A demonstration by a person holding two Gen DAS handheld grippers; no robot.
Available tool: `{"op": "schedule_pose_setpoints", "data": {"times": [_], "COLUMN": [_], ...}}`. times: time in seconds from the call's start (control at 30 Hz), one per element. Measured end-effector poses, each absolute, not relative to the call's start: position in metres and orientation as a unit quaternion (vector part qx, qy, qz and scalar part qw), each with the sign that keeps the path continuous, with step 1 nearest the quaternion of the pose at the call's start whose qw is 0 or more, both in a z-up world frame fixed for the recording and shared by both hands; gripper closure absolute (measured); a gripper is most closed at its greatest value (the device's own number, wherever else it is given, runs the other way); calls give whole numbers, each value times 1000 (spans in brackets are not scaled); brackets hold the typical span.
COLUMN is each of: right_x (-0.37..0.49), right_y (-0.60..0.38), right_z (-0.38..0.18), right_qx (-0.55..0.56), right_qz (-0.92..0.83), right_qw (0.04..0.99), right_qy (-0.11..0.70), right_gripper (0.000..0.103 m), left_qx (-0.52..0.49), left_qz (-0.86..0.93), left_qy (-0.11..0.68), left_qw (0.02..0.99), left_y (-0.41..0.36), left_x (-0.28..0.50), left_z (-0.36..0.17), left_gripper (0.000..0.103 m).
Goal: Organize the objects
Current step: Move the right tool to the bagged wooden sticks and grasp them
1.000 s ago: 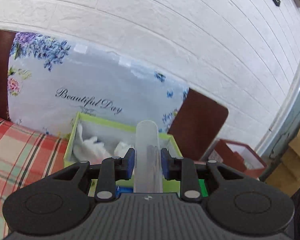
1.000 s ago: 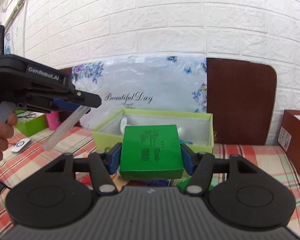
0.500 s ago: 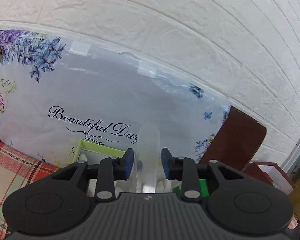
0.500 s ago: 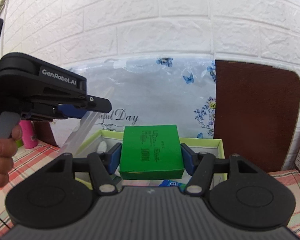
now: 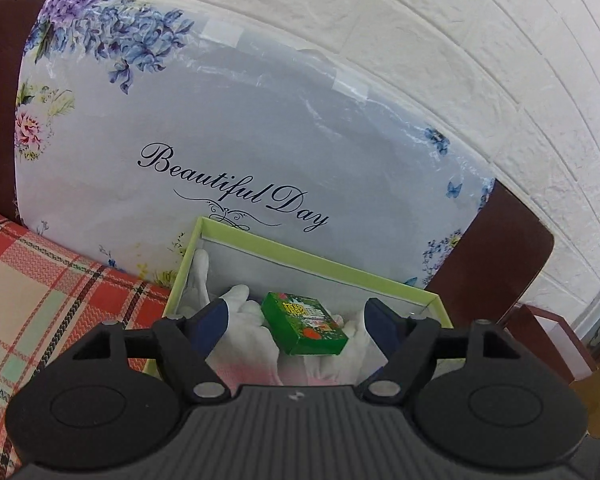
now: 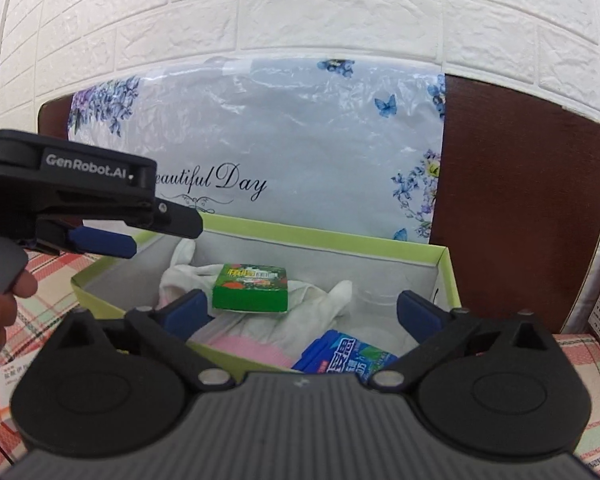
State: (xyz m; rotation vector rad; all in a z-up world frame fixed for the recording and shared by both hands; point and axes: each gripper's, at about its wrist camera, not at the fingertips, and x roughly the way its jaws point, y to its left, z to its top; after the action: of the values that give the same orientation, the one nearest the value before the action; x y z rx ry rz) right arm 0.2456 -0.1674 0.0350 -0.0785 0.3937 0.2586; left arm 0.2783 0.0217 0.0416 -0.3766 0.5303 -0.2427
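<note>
Inside lime box (image 6: 446,276): blue packet (image 6: 342,354), right view only; both claws apart, just opened.

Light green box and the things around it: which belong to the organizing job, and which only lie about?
Job:
light green box
small green carton
white gloves
blue packet

Lying about:
floral bag
brown box
checked cloth

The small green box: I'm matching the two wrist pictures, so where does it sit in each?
Left wrist: small green box low centre, on white cloth inside the lime-edged box.
Right wrist: small green box just left of centre, in the same lime-edged box.
Shared landmark: the "Beautiful Day" bag behind.
</note>
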Motion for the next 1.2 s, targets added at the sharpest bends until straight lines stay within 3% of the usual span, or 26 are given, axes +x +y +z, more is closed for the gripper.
{"op": "schedule_pose_setpoints", "data": {"times": [0.23,0.5,0.83,1.2], "right_x": [196,129,79,38], "right_y": [-177,-198,-222,-238], "right_z": [63,71,21,-14], "right_qx": [-34,-12,9,44], "right_qz": [133,140,131,129], "right_qw": [976,978,960,945], "right_qy": [168,157,248,296], "right_gripper": [0,0,0,0], "left_qx": [-151,-139,-163,-151], "left_qz": [-117,-150,-108,-73], "left_qy": [232,239,323,357], "left_qw": [954,949,926,919], "left_y": [13,3,15,42], "left_x": [215,141,92,53], "left_z": [69,57,3,-26], "left_gripper": [15,13,13,13]}}
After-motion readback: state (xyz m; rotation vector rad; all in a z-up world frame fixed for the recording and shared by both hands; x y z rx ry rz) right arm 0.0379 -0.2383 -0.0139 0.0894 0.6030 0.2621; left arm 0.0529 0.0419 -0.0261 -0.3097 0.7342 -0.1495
